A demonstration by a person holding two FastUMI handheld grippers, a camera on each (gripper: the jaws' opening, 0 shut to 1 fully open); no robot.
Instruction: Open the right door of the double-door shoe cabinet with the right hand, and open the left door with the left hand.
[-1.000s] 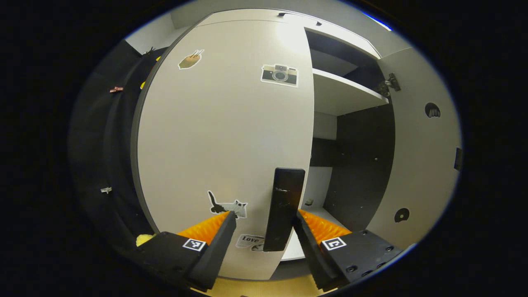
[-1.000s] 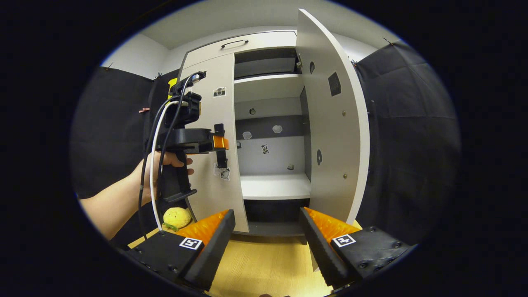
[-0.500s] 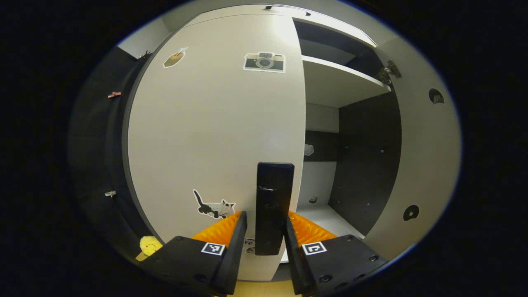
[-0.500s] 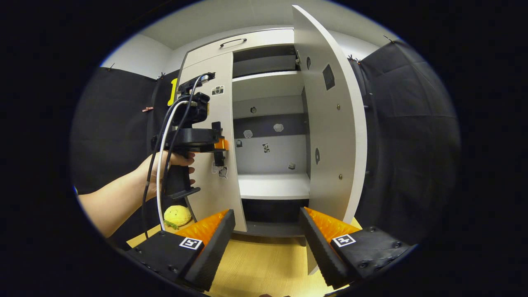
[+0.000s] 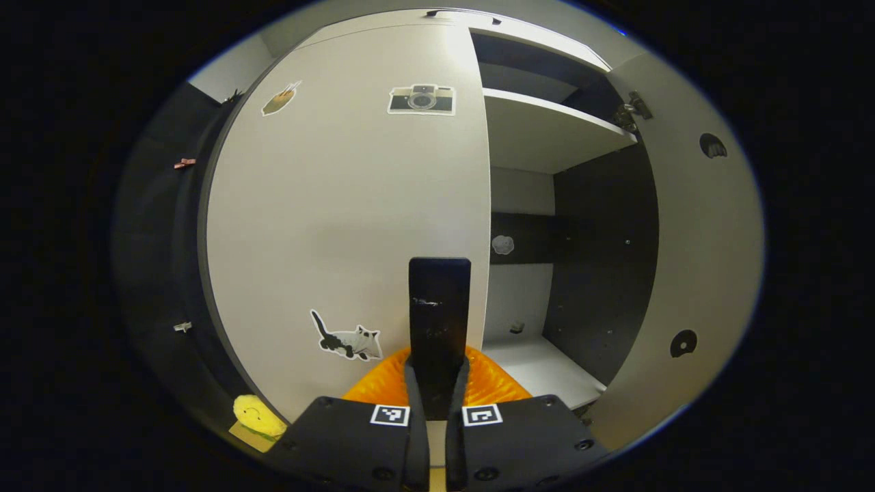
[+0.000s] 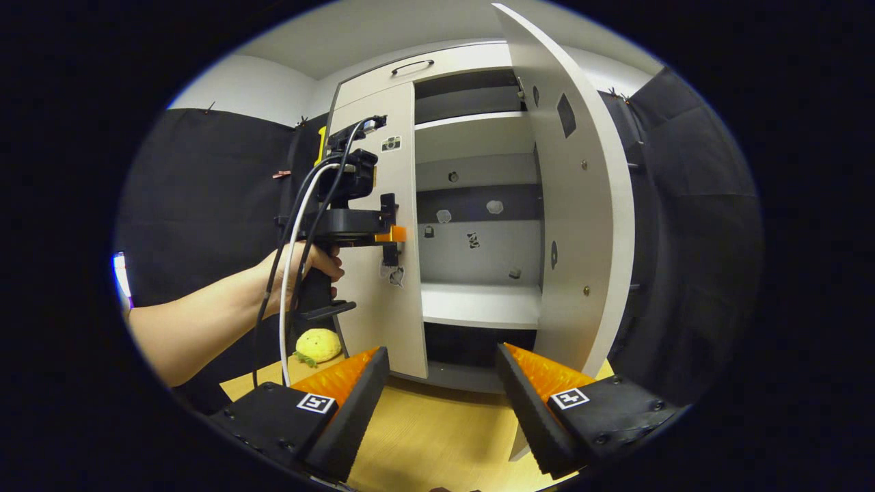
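Note:
The white shoe cabinet's left door (image 5: 342, 219) carries several stickers and a black vertical handle (image 5: 439, 301) near its right edge. My left gripper (image 5: 437, 369) is shut on that handle, one finger on each side. The left door looks closed or nearly so. In the right gripper view a hand (image 6: 301, 263) holds the left gripper (image 6: 391, 236) against the left door (image 6: 379, 294). The right door (image 6: 581, 205) stands swung wide open, also seen as the right door (image 5: 697, 273). My right gripper (image 6: 443, 379) is open with nothing between its fingers, back from the cabinet.
Behind the open door are white shelves (image 6: 478, 307) and a dark side panel (image 5: 601, 260). A yellow plush toy (image 6: 318, 345) lies by the cabinet's left foot on the wooden floor (image 6: 424, 437). A drawer with a handle (image 6: 410, 66) tops the cabinet.
My left gripper's fingers have closed from wide apart onto the left door's black handle. The right gripper stays open; the cabinet has slid a little rightward in its view.

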